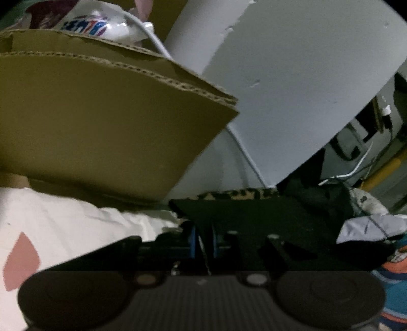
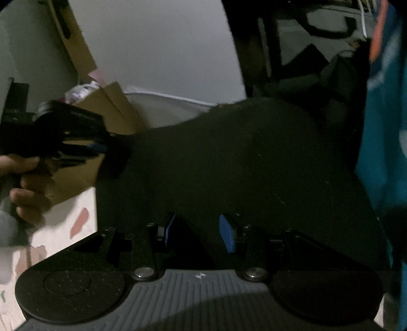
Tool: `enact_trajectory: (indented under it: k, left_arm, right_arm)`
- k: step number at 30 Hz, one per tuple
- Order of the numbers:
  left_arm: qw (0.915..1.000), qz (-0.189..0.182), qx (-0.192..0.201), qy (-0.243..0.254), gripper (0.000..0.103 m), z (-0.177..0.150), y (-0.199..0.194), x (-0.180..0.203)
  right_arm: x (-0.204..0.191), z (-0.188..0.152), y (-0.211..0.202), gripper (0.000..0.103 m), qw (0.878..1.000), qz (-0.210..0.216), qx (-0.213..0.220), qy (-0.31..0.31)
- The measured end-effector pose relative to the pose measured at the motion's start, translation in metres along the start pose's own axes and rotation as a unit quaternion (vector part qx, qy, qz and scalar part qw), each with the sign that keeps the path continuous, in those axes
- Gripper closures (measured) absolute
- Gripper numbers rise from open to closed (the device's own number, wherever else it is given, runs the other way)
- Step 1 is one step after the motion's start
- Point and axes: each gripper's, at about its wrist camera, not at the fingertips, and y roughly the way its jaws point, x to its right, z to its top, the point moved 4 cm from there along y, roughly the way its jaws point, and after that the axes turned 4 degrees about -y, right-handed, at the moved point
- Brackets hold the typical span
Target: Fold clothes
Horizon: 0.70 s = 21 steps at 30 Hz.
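Black garment [image 2: 229,163]: a dark cloth, spread wide in front of the right gripper and filling most of the right wrist view; it is the landmark for the lines below.
Left gripper [image 2: 101,149]: at the garment's left edge, its blue-padded fingers were closed narrow on the cloth's corner; in the left wrist view its blue pads [image 1: 193,242] sat close together with the dark fabric [image 1: 254,216] pinched between them.
Left hand [image 2: 28,188]: left of the garment, wrapped around the left gripper's handle.
Right gripper [image 2: 198,233]: at the garment's near edge, its blue pads stood moderately apart; the cloth lay dark between and behind them, and I could not tell whether they gripped it.
Cardboard box [image 1: 101,122]: left of and behind the garment, its flaps up, with a white printed packet [image 1: 101,23] showing above its rim.
White sheet with pink shapes [image 1: 51,229]: beneath the garment's left side, running under the box.
Leopard-print cloth [image 1: 236,194]: a thin strip showing just behind the garment's far edge.
Teal and orange garment [image 2: 381,127]: hanging close along the black garment's right side.
Grey wall [image 2: 157,51]: behind the garment.
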Motion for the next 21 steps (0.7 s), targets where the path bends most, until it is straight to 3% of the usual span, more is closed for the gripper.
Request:
enact_trajectory:
  k: [3, 5, 11, 21]
  left_arm:
    - [0.9985, 0.045, 0.022, 0.023, 0.084, 0.003, -0.008, -0.003]
    - [0.9980, 0.054, 0.023, 0.026, 0.084, 0.005, -0.012, -0.009]
    - [0.9976, 0.027, 0.009, 0.063, 0.084, -0.005, -0.033, 0.006]
    - [0.9936, -0.034, -0.002, 0.107, 0.084, -0.041, -0.059, 0.048]
  right_arm:
    - [0.008, -0.006, -0.002, 0.058, 1.000, -0.005, -0.004, 0.010]
    - [0.014, -0.012, -0.005, 0.058, 1.000, -0.013, -0.009, 0.013]
    - [0.030, -0.026, -0.022, 0.058, 0.999, -0.036, -0.006, 0.024]
    - [0.053, -0.016, -0.046, 0.058, 0.996, -0.073, 0.045, 0.038]
